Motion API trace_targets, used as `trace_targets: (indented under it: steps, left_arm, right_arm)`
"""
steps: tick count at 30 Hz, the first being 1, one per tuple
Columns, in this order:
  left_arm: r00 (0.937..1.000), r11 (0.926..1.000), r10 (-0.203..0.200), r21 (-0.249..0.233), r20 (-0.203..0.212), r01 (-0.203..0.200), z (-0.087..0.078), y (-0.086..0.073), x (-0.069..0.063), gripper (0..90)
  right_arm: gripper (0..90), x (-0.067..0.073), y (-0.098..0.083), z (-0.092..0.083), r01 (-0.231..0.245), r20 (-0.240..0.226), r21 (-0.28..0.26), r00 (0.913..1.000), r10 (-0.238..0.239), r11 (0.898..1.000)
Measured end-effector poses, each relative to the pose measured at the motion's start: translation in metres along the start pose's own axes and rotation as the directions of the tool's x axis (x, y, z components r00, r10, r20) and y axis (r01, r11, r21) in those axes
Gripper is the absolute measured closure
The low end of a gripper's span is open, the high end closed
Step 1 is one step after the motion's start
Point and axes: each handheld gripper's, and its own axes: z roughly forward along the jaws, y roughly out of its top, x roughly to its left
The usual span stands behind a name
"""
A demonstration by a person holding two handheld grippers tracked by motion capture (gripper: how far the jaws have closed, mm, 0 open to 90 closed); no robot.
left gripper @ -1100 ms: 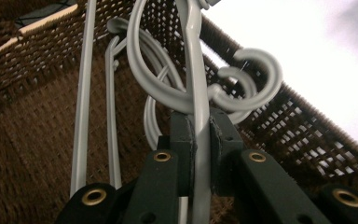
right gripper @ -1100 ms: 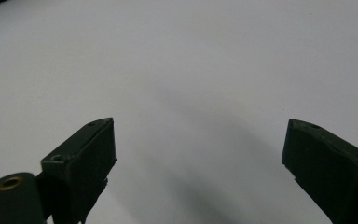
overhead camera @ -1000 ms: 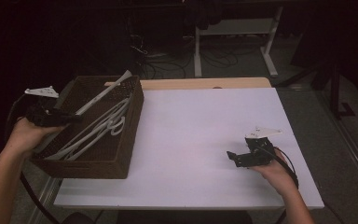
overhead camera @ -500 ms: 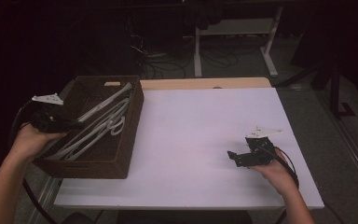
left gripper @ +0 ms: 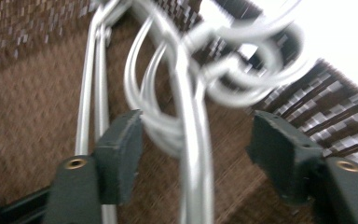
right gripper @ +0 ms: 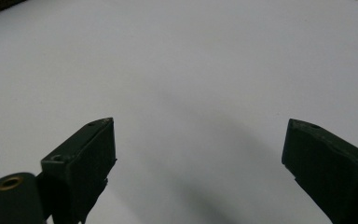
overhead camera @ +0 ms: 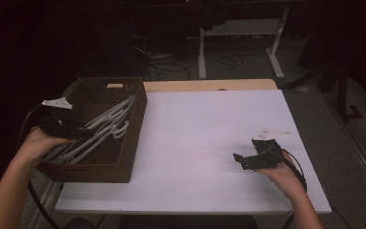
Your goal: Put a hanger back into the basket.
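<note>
Several white wire hangers (overhead camera: 107, 126) lie in a brown woven basket (overhead camera: 124, 160) at the table's left. My left gripper (overhead camera: 83, 130) hovers over the basket's near left side. Its jaws have just been opening. In the left gripper view the hanger wires (left gripper: 193, 154) run between the parted pads (left gripper: 121, 140) of the left gripper (left gripper: 196, 121), and neither pad presses on them. My right gripper (overhead camera: 240, 160) rests low over the white table (overhead camera: 195, 124) at the right. It stands wide open (right gripper: 198, 123) with nothing between its pads.
A wooden strip (overhead camera: 209, 85) borders the table's far edge. Beyond it stand a white desk frame (overhead camera: 276, 43) and floor cables. The basket's weave (left gripper: 28, 116) lies under the hangers. Bare white table (right gripper: 191, 56) stretches ahead of the right gripper.
The hangers that stuck up past the basket's far rim have sunk lower into the basket. The left hand shifted slightly. The right gripper has kept still.
</note>
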Motion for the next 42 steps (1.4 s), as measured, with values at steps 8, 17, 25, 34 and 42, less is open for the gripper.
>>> trace_targets:
  steps: [8, 17, 25, 34, 42]
  left_arm:
    - [0.9924, 0.979, 0.036, -0.204, 0.118, -0.011, -0.017, 0.016, -0.028, 17.7]
    - [0.975, 0.9436, 0.115, -0.328, 0.19, -0.048, 0.0, 0.033, -0.074, 13.1]
    - [0.9664, 0.9367, 0.163, -0.339, 0.199, -0.089, 0.027, 0.036, -0.1, 7.9]
    - [0.9582, 0.9418, 0.207, -0.305, 0.197, -0.141, 0.04, 0.026, -0.111, 0.6]
    - [0.9612, 0.9401, 0.19, -0.32, 0.2, -0.119, 0.036, 0.023, -0.108, 0.0]
  right_arm:
    - [9.2, 0.002, 0.009, -0.01, 0.01, -0.031, -0.024, 0.9994, -0.01, 1.0]
    - [6.2, 0.005, 0.026, -0.025, 0.018, -0.083, -0.059, 0.9963, -0.023, 0.998]
    - [2.0, 0.01, 0.043, -0.043, 0.047, -0.104, -0.093, 0.9929, -0.057, 0.995]
    - [0.9, 0.014, 0.058, -0.06, 0.07, -0.121, -0.14, 0.9887, -0.088, 0.988]
    - [0.9, 0.015, 0.062, -0.062, 0.075, -0.128, -0.161, 0.9871, -0.097, 0.984]
